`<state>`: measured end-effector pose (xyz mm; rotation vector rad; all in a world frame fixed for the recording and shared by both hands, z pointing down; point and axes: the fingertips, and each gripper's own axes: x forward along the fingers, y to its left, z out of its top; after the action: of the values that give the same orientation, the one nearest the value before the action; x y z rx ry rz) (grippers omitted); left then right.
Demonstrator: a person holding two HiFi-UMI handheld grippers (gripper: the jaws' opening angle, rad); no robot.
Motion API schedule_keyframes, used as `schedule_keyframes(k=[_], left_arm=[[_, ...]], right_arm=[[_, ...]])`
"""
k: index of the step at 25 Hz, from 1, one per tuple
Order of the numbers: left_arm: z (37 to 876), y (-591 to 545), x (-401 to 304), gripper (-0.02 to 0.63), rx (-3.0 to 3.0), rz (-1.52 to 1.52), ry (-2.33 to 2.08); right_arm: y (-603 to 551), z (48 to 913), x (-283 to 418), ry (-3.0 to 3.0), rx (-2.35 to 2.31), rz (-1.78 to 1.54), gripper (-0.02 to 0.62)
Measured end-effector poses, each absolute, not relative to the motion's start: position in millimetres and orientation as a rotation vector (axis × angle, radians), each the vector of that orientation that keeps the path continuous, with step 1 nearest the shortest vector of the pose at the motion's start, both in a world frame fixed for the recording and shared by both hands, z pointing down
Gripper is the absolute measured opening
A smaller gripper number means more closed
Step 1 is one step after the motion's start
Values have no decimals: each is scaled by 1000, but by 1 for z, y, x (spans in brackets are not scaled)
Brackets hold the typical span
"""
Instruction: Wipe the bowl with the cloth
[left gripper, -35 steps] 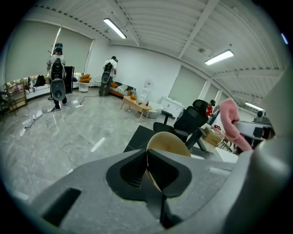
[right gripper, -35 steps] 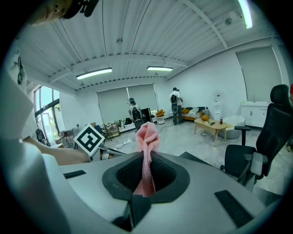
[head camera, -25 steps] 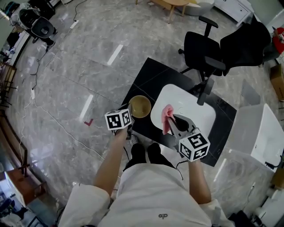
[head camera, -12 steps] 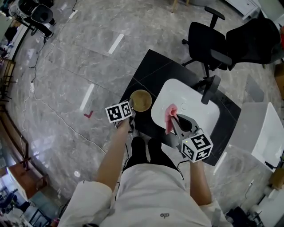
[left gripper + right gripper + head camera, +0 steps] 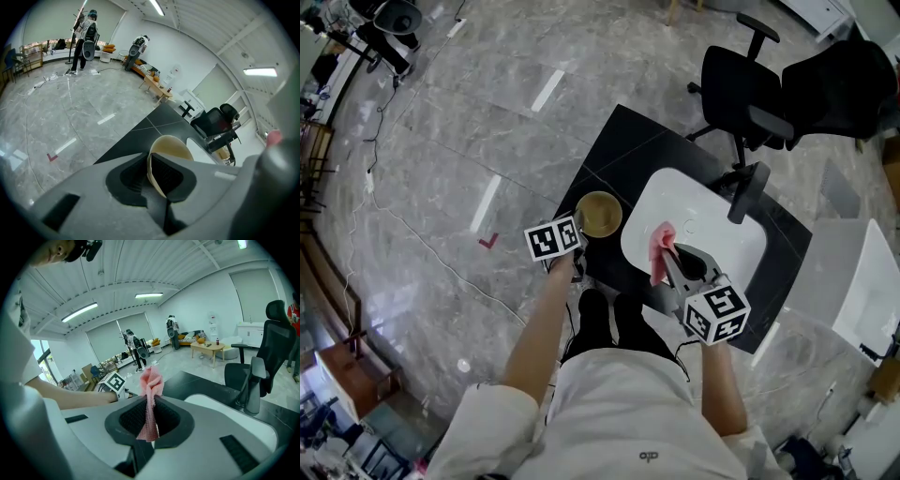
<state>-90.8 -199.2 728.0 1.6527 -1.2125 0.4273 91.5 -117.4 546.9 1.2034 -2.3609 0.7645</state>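
A tan bowl point(image 5: 598, 215) is held over the black table's left part, its rim pinched in my left gripper point(image 5: 577, 251). In the left gripper view the bowl point(image 5: 169, 151) stands on edge between the shut jaws of the left gripper point(image 5: 154, 176). A pink cloth point(image 5: 659, 247) sticks up from my right gripper point(image 5: 672, 261), over the near edge of the white basin. In the right gripper view the cloth point(image 5: 151, 399) is clamped between the jaws of the right gripper point(image 5: 150, 420).
The white basin point(image 5: 712, 234) with a dark faucet point(image 5: 743, 193) is set in the black table point(image 5: 623, 150). Two black office chairs point(image 5: 750, 89) stand beyond it. A white box point(image 5: 853, 291) stands at the right. Grey marble floor lies to the left.
Both grippers, the bowl and the cloth sit slightly higher and further right in the head view than one second ago. Both grips look the same.
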Motion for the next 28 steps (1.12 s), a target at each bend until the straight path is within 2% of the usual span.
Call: schedule_keyframes(k=[7,16,28], left_arm=[[728,-198,-90,54,1655,431,-1200],[720,-197,-97,58,1678,444,-1228],[621,-201,-106,58,1897,394,-1344]], right_arm=[[-115,546,92,-2362,1204,770,28],[-112,542,93,-2367,1216,757,28],[-120,507,88,-2453,1230,657,28]])
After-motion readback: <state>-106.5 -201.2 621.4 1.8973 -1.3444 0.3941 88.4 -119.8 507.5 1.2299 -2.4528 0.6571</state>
